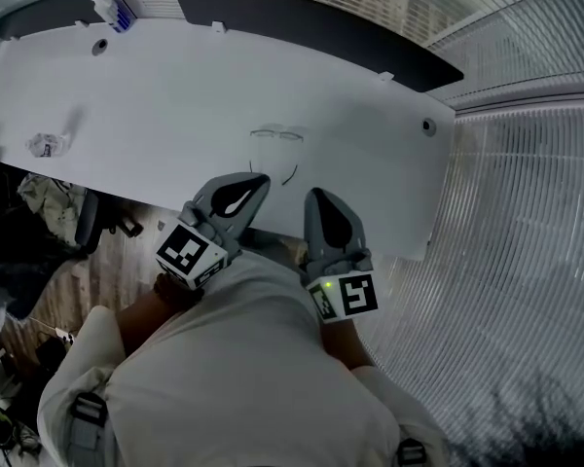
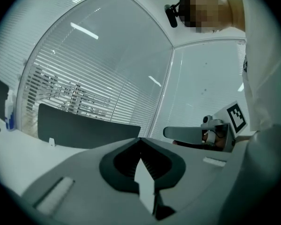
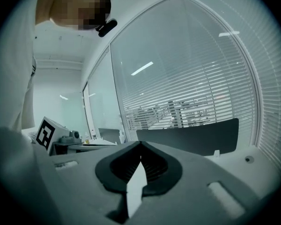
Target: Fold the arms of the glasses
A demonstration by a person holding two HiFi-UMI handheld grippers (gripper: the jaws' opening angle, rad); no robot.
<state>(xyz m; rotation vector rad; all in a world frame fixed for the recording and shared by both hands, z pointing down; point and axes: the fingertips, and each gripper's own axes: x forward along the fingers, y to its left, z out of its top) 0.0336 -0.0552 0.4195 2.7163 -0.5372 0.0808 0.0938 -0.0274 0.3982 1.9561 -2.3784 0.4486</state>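
Closed and empty, the left hand-held gripper (image 1: 260, 182) and right hand-held gripper (image 1: 317, 196) are hovering at the glasses' (image 1: 275, 136) six o'clock, seemingly lining up.

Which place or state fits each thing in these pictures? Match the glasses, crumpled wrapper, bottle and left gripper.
Things:
1 glasses
2 crumpled wrapper
3 bottle
4 left gripper

Places or states:
A far left corner of the table
B over the near edge, shut
C mid-table, arms unfolded
D left end, lying alone

Pairs: 1-C, 2-D, 3-A, 4-B
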